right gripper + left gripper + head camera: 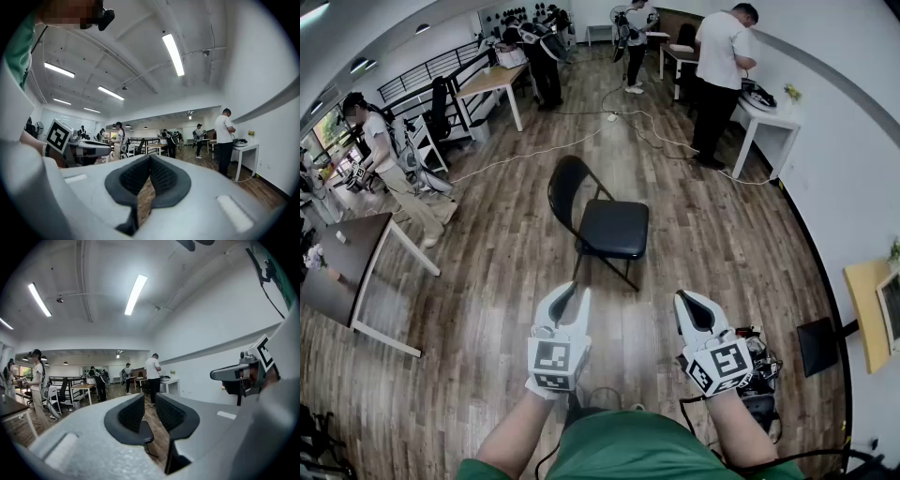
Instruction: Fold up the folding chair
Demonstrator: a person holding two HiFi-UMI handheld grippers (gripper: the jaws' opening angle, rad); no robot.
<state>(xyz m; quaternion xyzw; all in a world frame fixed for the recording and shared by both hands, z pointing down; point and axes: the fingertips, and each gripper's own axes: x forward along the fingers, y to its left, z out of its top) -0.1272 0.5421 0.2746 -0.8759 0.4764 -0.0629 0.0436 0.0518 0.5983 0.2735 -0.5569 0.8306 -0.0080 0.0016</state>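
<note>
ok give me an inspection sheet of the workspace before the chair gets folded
surface: wooden plank floor
job's things: black folding chair stands unfolded, ahead of both grippers, untouched
clutter: dark equipment on the floor by the right gripper
grippers: left gripper and right gripper shut, nothing between the jaws, short of the chair
cables: white cable trails over the floor behind the chair
surroundings: person at a white desk, others at tables further back
</note>
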